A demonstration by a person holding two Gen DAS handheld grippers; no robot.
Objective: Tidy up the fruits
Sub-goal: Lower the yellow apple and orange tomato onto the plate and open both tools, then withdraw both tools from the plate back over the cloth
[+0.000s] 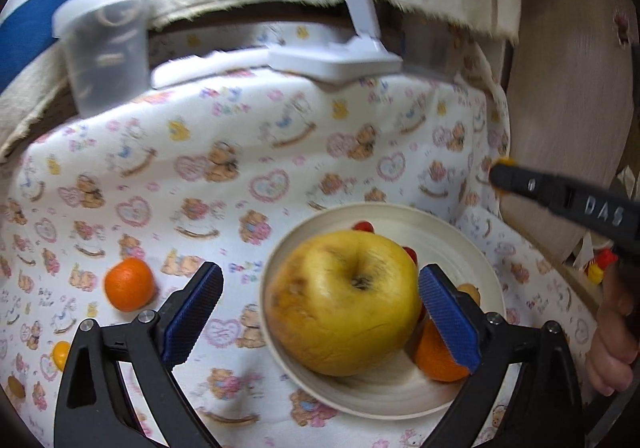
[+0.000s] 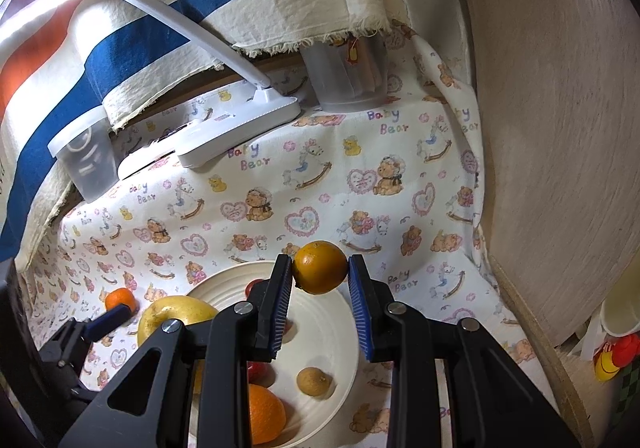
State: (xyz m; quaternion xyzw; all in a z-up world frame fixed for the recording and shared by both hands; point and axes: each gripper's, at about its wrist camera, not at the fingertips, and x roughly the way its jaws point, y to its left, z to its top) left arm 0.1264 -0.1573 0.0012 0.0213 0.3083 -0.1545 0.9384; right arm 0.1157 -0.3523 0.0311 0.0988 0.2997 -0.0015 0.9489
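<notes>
Fruit on a plate and around it

A big apple (image 1: 344, 304) sat in the plate (image 1: 472, 248), with an orange (image 1: 436, 358) and a small round fruit (image 2: 314, 381) in there too. A mandarin (image 1: 129, 283) lay on the cloth (image 1: 280, 136) left of the plate. Behind them stood a lamp base (image 2: 240, 130), with a tub (image 1: 104, 48) to its left.
</notes>
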